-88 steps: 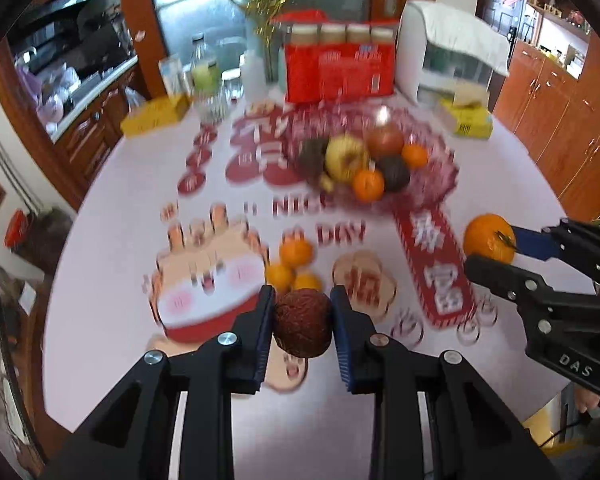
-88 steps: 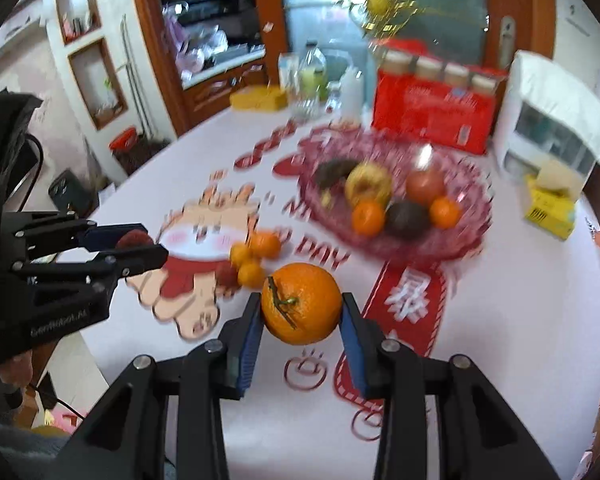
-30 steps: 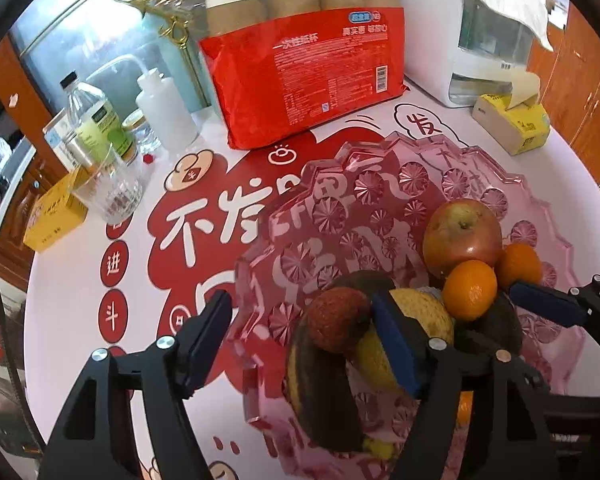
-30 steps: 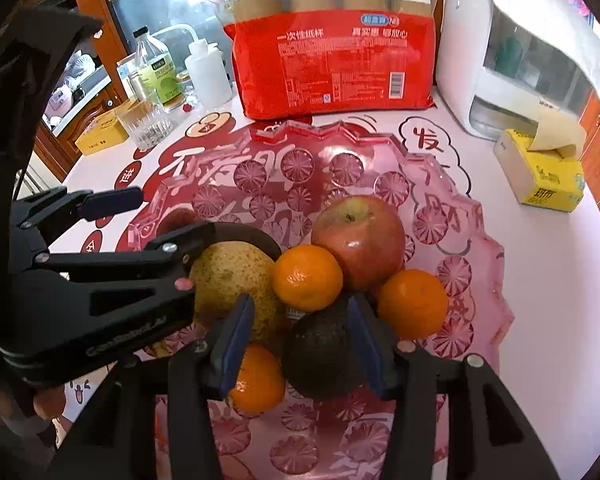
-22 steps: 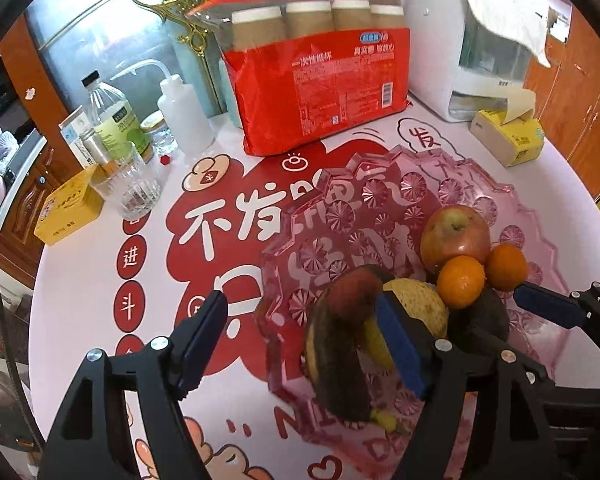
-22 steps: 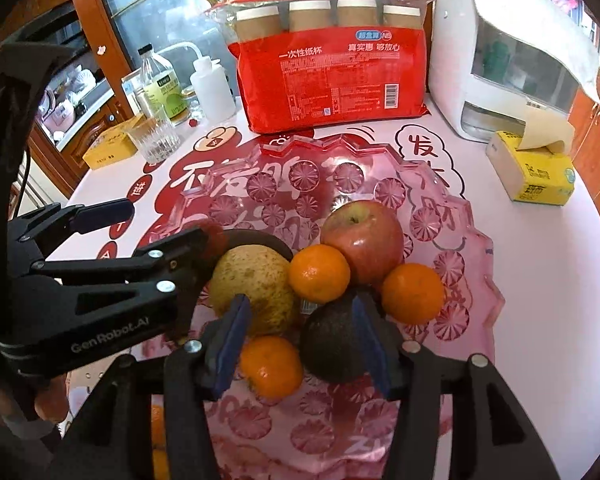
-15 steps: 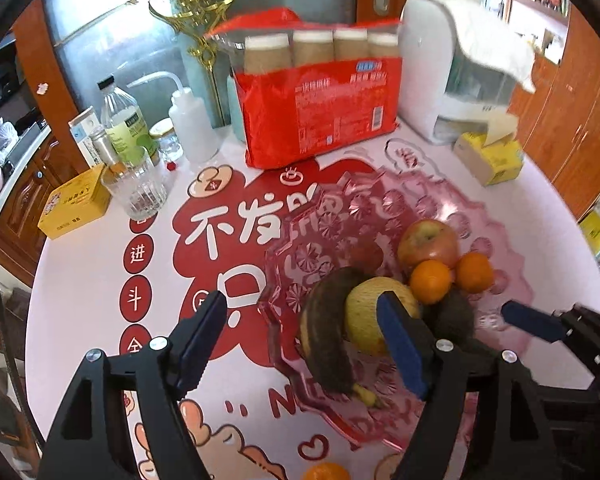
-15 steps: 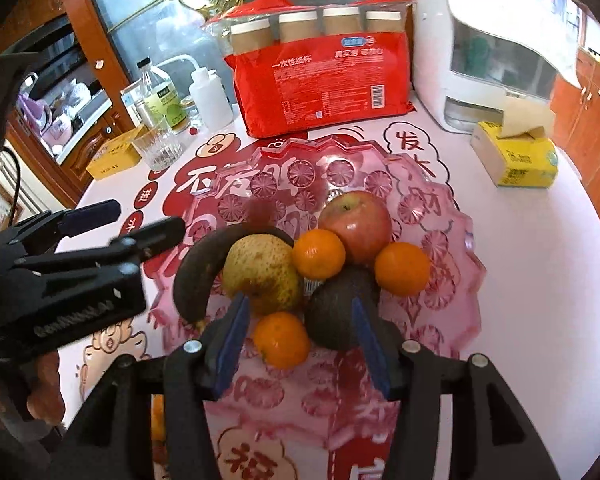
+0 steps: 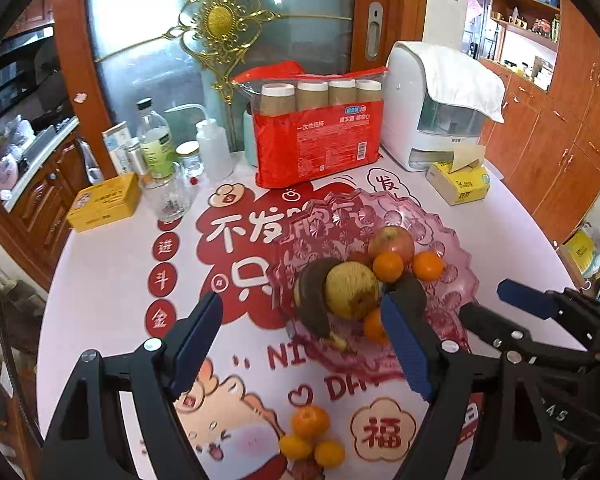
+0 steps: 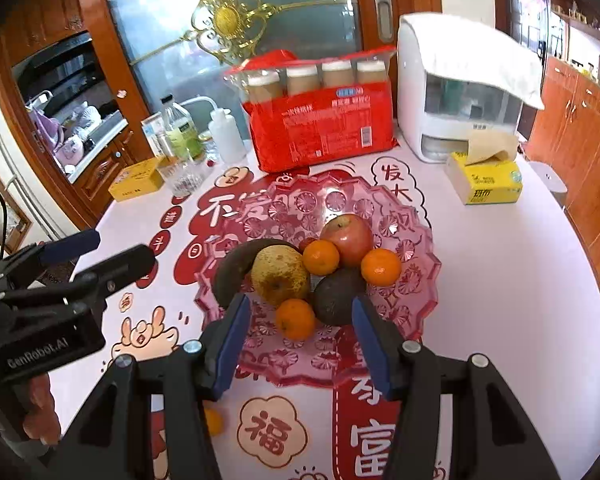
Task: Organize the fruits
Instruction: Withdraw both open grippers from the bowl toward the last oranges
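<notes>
We've got both the left gripper (image 9: 304,344) and right gripper (image 10: 298,338) open and empty, left jaws just widening, fruit piled mid-frame in the pink glass bowl (image 10: 416,280).

Open tablecloth (image 10: 500,264) at frame right and lower centre, free for passing; likewise bare cloth at left of the left wrist view. Blocked at top by red cup pack (image 10: 320,120), white dispenser (image 10: 460,92), bottles (image 9: 154,140); fruit piled mid pink bowl (image 10: 416,256)
</notes>
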`<state>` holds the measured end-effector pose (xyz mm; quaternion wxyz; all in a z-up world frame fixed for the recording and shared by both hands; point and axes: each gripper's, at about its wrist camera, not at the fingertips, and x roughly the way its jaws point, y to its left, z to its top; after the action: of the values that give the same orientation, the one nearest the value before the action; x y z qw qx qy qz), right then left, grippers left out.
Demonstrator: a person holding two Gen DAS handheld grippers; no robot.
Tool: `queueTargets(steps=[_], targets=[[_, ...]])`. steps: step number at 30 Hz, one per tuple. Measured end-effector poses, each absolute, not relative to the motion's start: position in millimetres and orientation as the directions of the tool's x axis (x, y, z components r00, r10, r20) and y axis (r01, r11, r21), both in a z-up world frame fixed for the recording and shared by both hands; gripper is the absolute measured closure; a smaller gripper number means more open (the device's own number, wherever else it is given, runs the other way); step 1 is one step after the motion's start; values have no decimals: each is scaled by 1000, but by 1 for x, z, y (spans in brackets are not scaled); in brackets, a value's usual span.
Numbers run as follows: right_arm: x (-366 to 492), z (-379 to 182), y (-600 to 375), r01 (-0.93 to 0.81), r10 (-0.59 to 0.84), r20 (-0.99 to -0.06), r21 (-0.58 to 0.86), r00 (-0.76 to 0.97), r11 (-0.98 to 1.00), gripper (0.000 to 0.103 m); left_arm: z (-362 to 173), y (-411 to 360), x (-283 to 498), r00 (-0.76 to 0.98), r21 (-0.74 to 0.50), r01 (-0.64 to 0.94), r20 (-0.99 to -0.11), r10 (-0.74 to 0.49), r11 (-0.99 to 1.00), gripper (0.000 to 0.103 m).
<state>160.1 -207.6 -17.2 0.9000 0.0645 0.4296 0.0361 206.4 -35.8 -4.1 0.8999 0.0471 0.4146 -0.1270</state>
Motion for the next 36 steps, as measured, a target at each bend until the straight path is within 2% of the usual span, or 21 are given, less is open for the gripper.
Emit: queueTargets(steps=[10,19,26,36], targets=[[84,20,-218,-40,158,-717,178,679,983,49,33,-38,116,660,-3,248,-732,-171,969,23],[17,40,-224,-78,165,-681,158,714,984,49,43,-47,41,675,30,226,-725,-134,974,23],[-7,26,-214,-129,209,-700,166,683,978,49,33,-37,9,670,63,183,-739,-77,981,22],[11,-16,-196,-160,227,-777,164,586,973,49,-15,-8,24,573,94,155,-819,-12,983,23]])
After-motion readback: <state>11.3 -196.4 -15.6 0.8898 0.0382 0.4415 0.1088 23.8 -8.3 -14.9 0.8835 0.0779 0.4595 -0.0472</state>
